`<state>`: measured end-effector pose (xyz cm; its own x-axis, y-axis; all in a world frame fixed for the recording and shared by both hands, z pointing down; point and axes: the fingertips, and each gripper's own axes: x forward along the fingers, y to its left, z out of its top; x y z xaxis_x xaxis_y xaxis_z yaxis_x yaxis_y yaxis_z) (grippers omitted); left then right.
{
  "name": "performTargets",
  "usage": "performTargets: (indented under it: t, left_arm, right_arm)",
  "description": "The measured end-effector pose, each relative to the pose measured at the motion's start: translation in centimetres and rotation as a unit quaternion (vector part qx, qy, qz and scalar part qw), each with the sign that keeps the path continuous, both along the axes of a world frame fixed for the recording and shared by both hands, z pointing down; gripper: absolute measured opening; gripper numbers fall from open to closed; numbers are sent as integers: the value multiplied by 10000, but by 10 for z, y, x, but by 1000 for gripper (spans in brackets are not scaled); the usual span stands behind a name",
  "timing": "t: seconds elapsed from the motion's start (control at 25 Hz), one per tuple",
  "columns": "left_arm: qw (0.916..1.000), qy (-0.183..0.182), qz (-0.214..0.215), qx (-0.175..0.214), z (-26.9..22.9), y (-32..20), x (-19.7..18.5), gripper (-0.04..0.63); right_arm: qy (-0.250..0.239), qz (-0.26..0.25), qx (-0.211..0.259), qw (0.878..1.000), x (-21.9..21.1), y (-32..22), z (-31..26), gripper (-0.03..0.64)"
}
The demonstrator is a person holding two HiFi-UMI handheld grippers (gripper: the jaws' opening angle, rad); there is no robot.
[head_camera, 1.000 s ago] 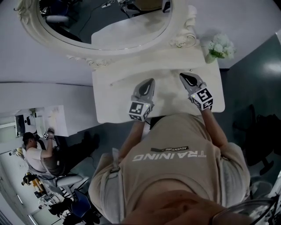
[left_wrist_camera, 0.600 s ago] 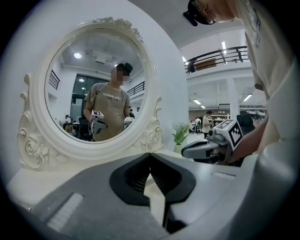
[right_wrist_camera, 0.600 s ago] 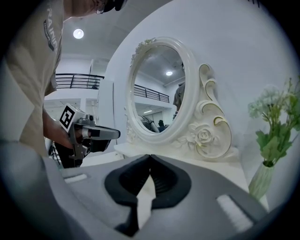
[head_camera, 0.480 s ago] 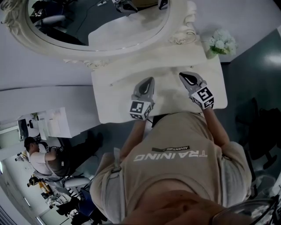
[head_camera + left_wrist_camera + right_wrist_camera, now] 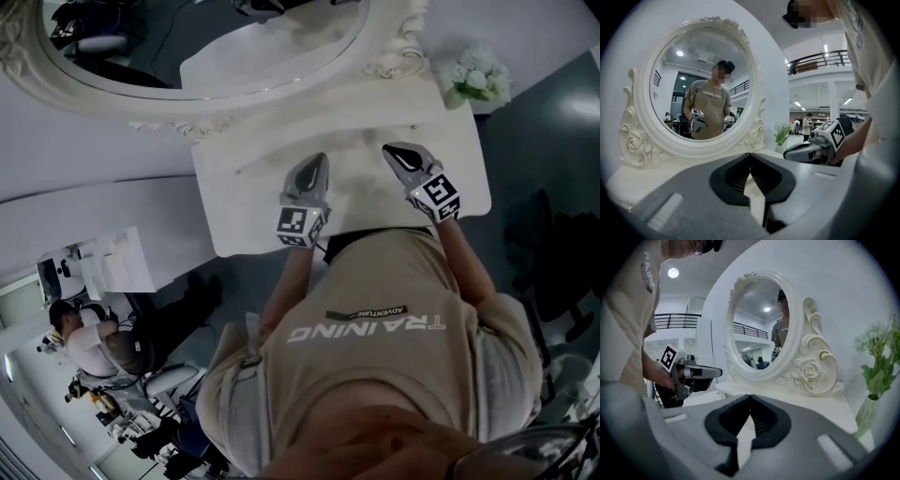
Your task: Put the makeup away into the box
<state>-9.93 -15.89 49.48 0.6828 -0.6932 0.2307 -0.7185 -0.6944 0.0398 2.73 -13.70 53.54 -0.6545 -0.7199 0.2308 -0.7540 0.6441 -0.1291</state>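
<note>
Only head view shows seated person (image 5: 89, 342), well apart from left gripper (image 5: 319, 161).

Mirror (image 5: 206, 47) top past upper edge

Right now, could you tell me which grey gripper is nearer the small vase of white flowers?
The right gripper, on the side of the white-flowered vase; the left gripper is farther from it.

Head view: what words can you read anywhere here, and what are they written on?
"TRAINING": big letters on the person's shirt, upside down from here.
"ADVENTURE": small dark label just above those letters, barely readable.
Left gripper and right gripper: square marker patterns only, no words.
</note>
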Motion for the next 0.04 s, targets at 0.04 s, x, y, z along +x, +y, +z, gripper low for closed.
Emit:
performTargets:
  t: [0.04]
  left_arm:
    - [10000,5,12,-5,-1,-1,-3,6]
  right_arm:
    - [6,6,-8,10000,-4,0,-1,3]
